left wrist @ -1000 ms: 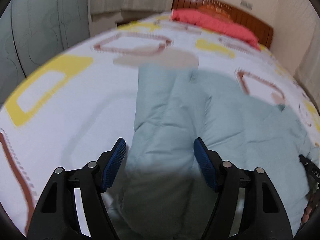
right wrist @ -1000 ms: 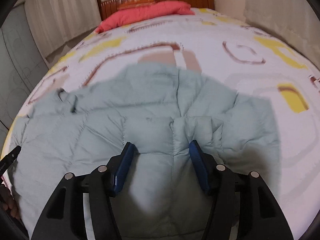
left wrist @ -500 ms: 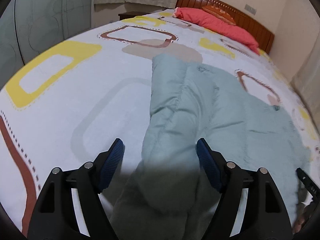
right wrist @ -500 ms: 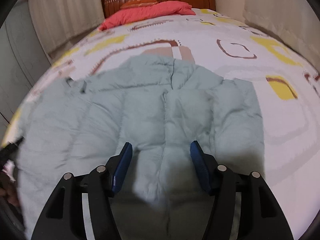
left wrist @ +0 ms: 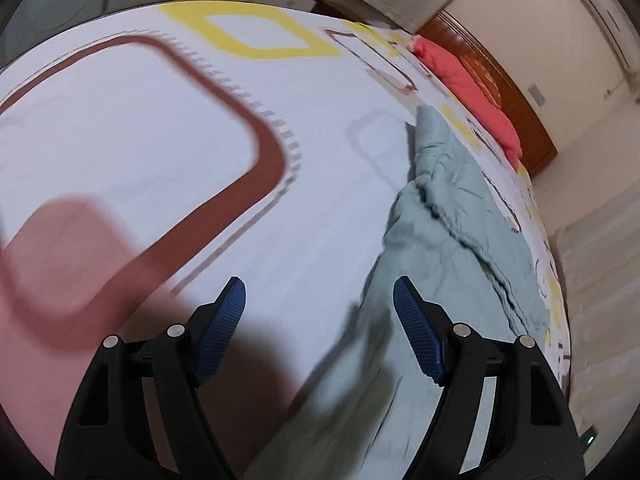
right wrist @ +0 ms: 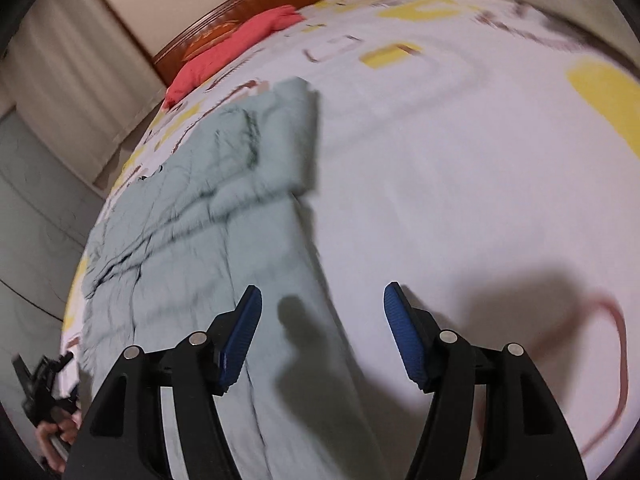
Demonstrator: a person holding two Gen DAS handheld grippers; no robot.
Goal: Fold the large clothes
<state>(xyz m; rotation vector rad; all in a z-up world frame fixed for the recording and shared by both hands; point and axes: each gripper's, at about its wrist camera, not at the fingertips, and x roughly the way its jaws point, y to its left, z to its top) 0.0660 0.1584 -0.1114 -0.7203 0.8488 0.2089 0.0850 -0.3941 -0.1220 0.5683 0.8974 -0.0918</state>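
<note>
Here we found the pale green padded jacket (left wrist: 452, 240) lying on the patterned bedsheet (left wrist: 160, 140), a red pillow (right wrist: 236, 44) at the headboard. Our left claw (left wrist: 319, 312) hung apart, gripping nothing, over the jacket's edge. The right claw (right wrist: 322, 320) likewise stood apart, empty, above the jacket's side.
</note>
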